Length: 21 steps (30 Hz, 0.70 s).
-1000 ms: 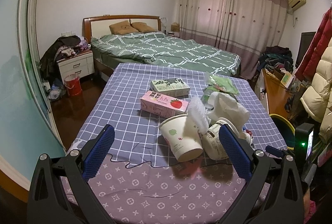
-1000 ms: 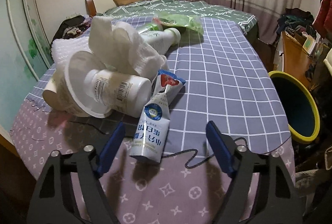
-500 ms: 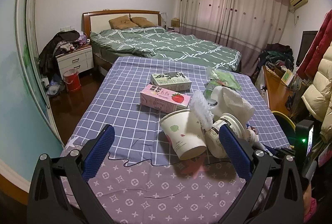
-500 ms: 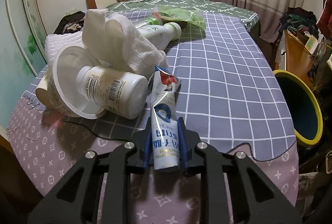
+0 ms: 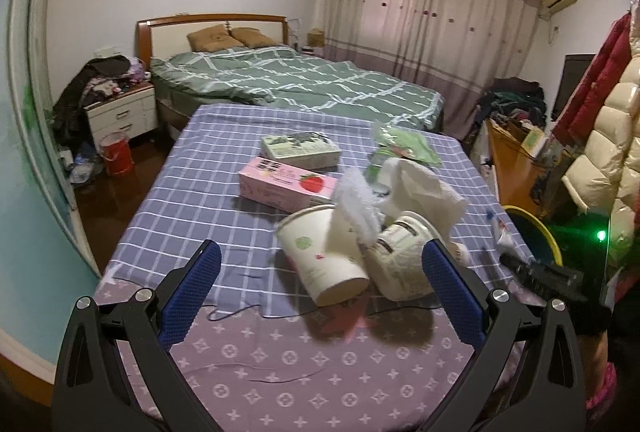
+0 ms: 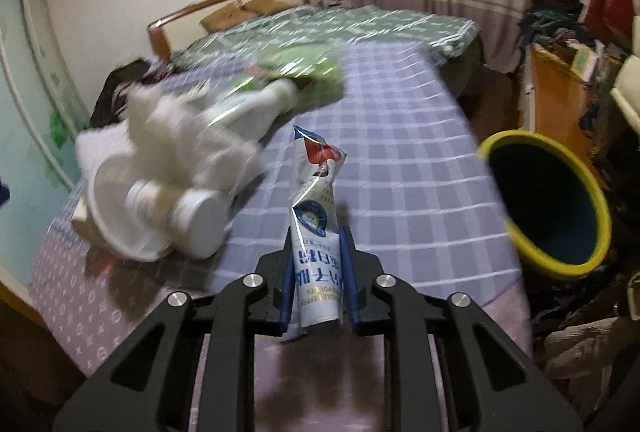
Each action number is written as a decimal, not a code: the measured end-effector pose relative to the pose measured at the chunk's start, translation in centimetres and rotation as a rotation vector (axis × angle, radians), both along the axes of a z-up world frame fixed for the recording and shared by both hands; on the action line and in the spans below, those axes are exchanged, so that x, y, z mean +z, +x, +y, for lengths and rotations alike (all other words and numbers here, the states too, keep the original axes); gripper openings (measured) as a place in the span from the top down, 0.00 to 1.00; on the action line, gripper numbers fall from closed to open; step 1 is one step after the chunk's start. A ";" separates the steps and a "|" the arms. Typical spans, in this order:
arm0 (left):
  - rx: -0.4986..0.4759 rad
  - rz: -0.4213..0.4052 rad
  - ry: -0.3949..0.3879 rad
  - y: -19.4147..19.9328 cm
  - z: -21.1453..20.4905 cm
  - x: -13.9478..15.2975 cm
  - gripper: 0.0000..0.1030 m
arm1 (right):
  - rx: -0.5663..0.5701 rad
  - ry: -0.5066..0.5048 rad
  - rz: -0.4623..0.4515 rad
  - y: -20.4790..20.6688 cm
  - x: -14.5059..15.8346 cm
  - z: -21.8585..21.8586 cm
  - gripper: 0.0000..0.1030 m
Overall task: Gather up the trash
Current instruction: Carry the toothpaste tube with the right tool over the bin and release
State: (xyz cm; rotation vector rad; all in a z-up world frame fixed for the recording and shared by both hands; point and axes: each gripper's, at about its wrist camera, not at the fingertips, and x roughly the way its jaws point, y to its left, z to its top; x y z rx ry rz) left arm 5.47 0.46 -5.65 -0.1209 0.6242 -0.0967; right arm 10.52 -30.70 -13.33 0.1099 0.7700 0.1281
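Observation:
My right gripper (image 6: 318,236) is shut on a crumpled blue-and-white sachet (image 6: 314,200), which it holds upright above the checked tablecloth (image 6: 400,172). To its right stands a yellow-rimmed dark bin (image 6: 560,264), beside the table edge. My left gripper (image 5: 320,252) is open over the table's near end, with nothing pressed between its pads. Just beyond it lie a tipped paper cup (image 5: 308,244), a white tub (image 5: 400,256) and crumpled tissue (image 5: 420,184). In the right wrist view a white bottle (image 6: 180,212) lies in that pile, blurred.
Farther up the table lie a pink carton (image 5: 288,184), a green-and-white box (image 5: 300,150) and a green plastic bag (image 5: 404,144). A bed (image 5: 300,80) stands behind the table. Hanging coats (image 5: 600,152) and a cluttered desk (image 5: 516,168) crowd the right side.
My right gripper closed on the sachet, lifted it off the cloth and swung right, nearer the bin. My left gripper stayed open and barely shifted.

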 end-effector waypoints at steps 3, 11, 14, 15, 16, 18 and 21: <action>-0.027 -0.002 0.007 0.0 -0.9 0.1 0.04 | -0.078 -0.009 -0.024 0.6 0.8 -3.0 0.81; -0.096 0.010 0.032 0.8 -3.4 -0.4 0.04 | -0.327 -0.052 0.002 4.6 0.6 -13.4 0.80; -0.112 0.027 0.043 1.4 -4.4 -0.7 0.04 | -0.383 -0.052 0.069 6.7 -1.2 -16.4 0.80; -0.116 0.030 0.047 1.6 -4.7 -0.7 0.04 | -0.397 -0.054 0.090 7.4 -2.0 -17.1 0.80; -0.122 0.034 0.052 1.9 -5.1 -0.8 0.04 | -0.407 -0.053 0.103 7.6 -2.5 -17.8 0.80; -0.136 0.040 0.062 2.3 -5.7 -1.0 0.04 | -0.429 -0.053 0.141 8.6 -3.8 -18.8 0.79; -0.148 0.048 0.079 2.7 -6.3 -1.1 0.04 | -0.450 -0.060 0.165 9.1 -5.1 -19.8 0.71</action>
